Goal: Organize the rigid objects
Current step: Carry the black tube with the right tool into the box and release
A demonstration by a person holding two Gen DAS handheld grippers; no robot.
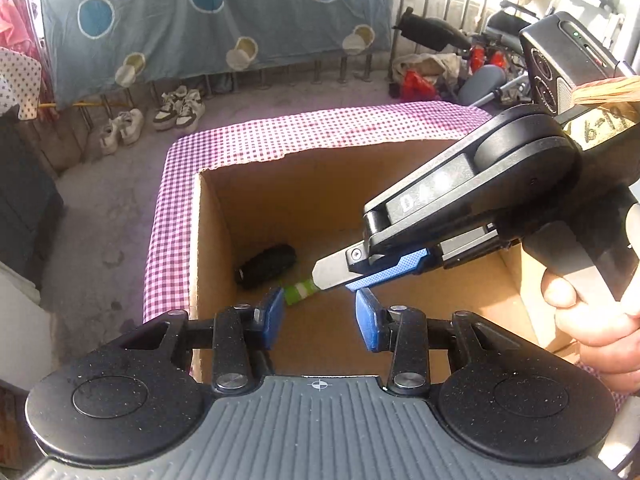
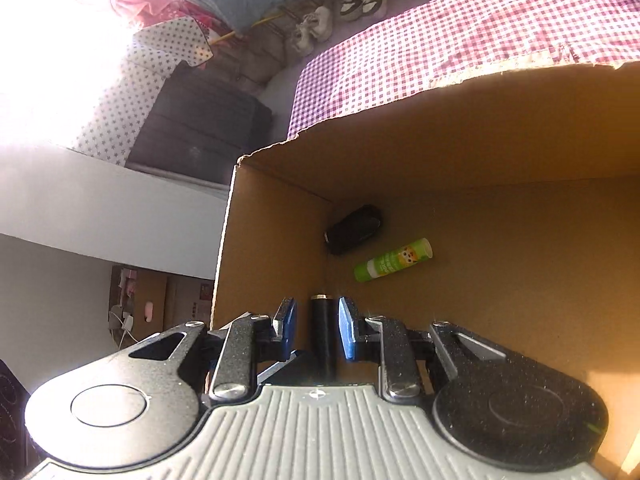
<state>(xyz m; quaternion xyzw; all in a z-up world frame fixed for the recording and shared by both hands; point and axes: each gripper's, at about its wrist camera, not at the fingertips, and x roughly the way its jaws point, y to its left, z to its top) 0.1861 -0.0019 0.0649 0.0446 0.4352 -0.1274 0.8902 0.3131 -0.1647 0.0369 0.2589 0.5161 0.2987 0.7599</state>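
I read a handwritten "6-14" on the tan tag atop the right gripper; glue stick print is illegible.

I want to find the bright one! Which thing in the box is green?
The glue stick, lying on its side on the cardboard box floor. The object beside it in the corner is black.

A table under a purple-checked cloth carries an open cardboard box, set directly on the cloth.
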